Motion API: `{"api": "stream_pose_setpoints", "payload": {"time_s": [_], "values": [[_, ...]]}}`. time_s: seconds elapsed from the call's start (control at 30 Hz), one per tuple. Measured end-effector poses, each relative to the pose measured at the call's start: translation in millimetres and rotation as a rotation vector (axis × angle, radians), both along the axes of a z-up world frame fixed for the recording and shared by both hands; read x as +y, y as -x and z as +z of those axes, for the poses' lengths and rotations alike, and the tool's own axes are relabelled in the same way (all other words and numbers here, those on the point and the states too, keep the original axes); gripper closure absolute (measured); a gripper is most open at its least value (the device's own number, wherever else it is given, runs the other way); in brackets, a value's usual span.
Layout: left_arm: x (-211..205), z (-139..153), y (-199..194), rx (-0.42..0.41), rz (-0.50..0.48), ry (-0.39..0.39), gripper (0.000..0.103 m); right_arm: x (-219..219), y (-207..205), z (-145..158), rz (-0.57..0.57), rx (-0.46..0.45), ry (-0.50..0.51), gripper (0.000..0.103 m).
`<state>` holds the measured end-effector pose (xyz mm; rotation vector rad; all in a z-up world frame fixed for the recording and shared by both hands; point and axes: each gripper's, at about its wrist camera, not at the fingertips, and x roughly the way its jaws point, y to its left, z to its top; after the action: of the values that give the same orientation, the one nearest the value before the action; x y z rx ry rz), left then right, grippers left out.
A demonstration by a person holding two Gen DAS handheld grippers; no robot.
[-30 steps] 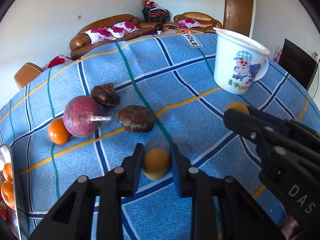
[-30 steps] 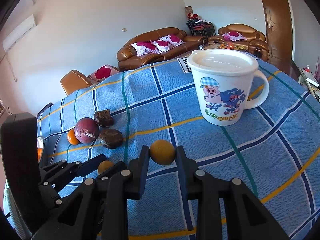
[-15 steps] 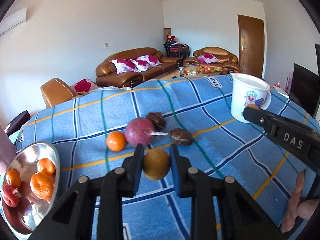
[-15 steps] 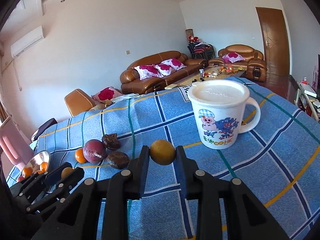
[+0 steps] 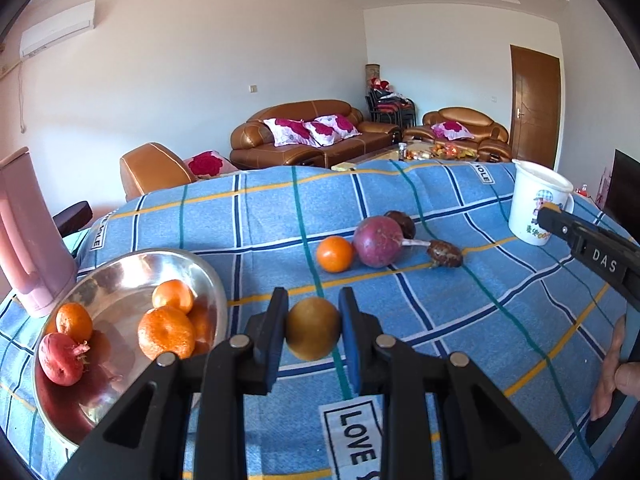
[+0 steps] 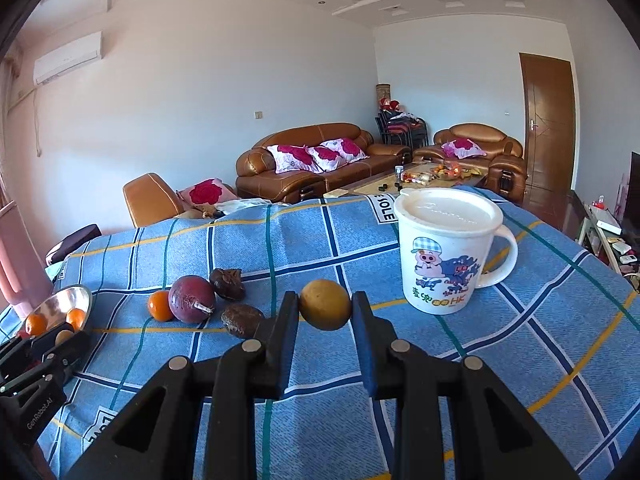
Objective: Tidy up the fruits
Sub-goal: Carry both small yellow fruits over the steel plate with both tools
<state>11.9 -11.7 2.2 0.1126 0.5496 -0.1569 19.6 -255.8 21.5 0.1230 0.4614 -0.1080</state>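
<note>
Each clamped on a yellow fruit, the left gripper [image 5: 313, 334] has swung toward the steel bowl [image 5: 120, 272] at lower left, and the right gripper [image 6: 325, 312] has lifted clear.

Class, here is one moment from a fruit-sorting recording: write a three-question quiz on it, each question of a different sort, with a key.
1. True or false: the left gripper holds a round yellow-brown fruit clear of the blue checked tablecloth.
2. Multiple choice: what lies in the shiny metal bowl? A) only oranges B) oranges and a red fruit C) nothing
3. Fill in: the right gripper is shut on a round yellow fruit, and the white cartoon-pig mug stands to its ____.

Key: 1 true; 2 B; 3 right.
</note>
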Motion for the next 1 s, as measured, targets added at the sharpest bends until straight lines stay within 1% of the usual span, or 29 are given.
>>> {"api": "stream_pose_setpoints", "payload": {"time_s": [0.13,0.27,0.4,0.53,0.73,1.0], "values": [[9.8,0.7,8.2,-0.015,-0.004,-0.005,0.076,19.6,4.6,1.3,0.003,-0.006,0.055,0.074],[23.8,1.3,12.4,-0.017,0.001,0.003,0.076,35.3,8.8,1.7,0.015,-0.008,0.074,0.074],[36.5,1.4,13.6,-0.015,0.012,0.006,0.076,49.0,10.2,-0.8,0.041,0.010,0.039,0.074],[49.4,1.7,16.4,-0.021,0.018,0.003,0.076,69.2,15.5,-2.0,0.069,0.011,0.026,0.074],[74.2,1.8,18.7,-0.026,0.040,0.012,0.076,111.1,19.9,-2.9,0.137,0.008,0.047,0.074],[111.2,0.5,21.3,-0.021,0.083,0.030,0.076,166.2,15.9,-6.2,0.242,0.033,0.031,0.074]]}}
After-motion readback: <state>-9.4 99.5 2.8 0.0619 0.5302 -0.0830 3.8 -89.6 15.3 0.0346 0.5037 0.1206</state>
